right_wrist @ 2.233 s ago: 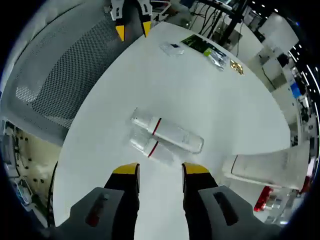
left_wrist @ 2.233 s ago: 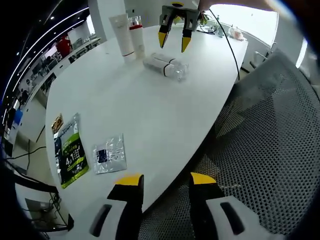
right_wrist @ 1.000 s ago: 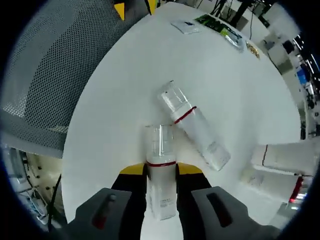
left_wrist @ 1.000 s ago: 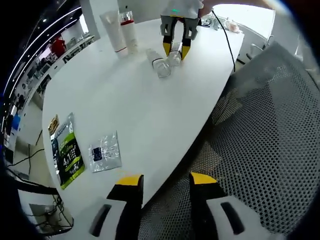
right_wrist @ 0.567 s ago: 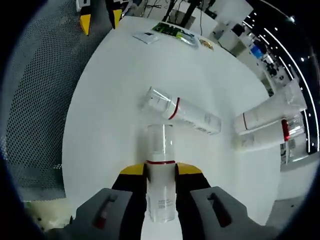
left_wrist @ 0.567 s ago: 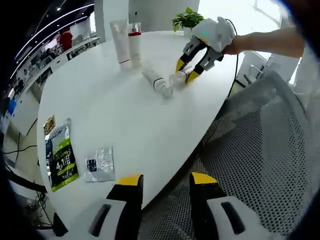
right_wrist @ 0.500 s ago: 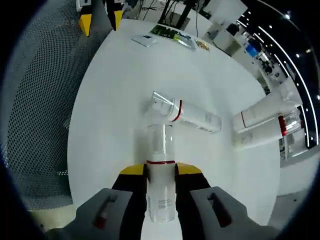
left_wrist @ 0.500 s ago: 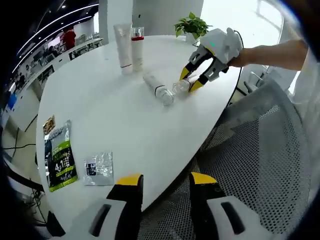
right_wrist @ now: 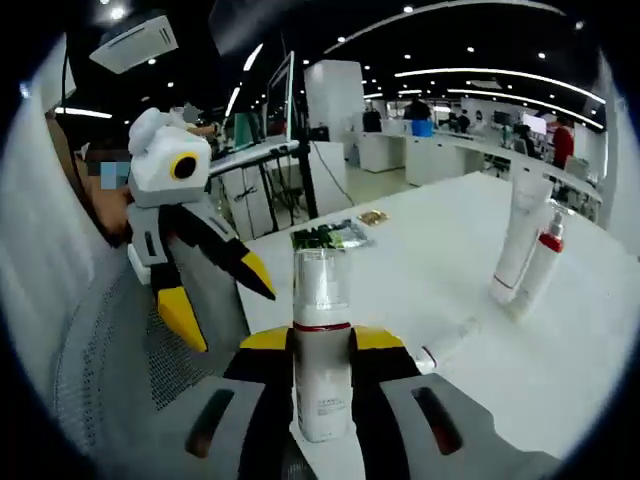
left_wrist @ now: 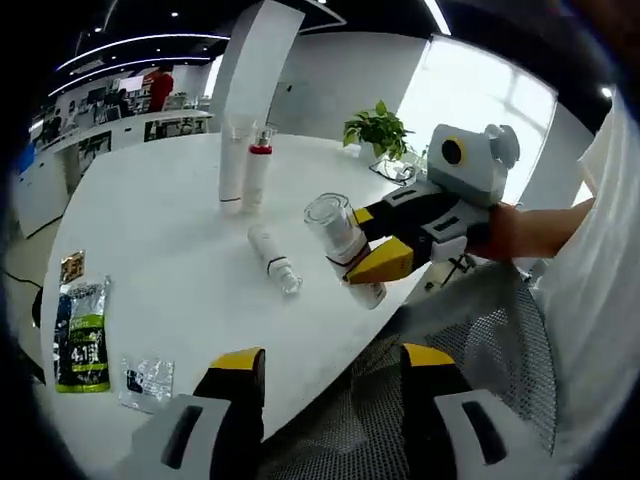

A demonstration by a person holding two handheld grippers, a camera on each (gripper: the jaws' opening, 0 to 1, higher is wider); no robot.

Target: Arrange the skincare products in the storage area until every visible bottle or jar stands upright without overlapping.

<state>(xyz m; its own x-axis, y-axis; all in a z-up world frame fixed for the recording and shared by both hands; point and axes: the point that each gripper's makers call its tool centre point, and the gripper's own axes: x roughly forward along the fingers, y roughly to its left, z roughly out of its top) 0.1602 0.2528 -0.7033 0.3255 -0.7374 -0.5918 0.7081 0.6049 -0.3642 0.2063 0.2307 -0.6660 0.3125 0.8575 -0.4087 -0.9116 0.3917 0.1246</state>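
Observation:
My right gripper (right_wrist: 320,340) is shut on a white bottle (right_wrist: 320,375) with a red band and a clear cap, held upright. In the left gripper view the right gripper (left_wrist: 368,240) holds that bottle (left_wrist: 338,232) above the table's near edge, tilted a little. A second bottle of the same kind (left_wrist: 275,258) lies on its side on the white table (left_wrist: 150,240); it is also low at the right (right_wrist: 450,343). A white tube (left_wrist: 232,165) and a red-capped bottle (left_wrist: 257,172) stand upright behind. My left gripper (left_wrist: 332,362) is open, over the chair (right_wrist: 220,295).
A green packet (left_wrist: 75,338) and a clear sachet (left_wrist: 145,378) lie near the table's left edge; the green packet (right_wrist: 330,235) sits beside a small gold one (right_wrist: 375,217). A potted plant (left_wrist: 380,125) stands at the far end. A mesh chair (left_wrist: 470,330) is by the near edge.
My right gripper has lifted the held bottle off the table and turned it from lying to upright. Both views have swung up toward the room. The other bottle stays lying down.

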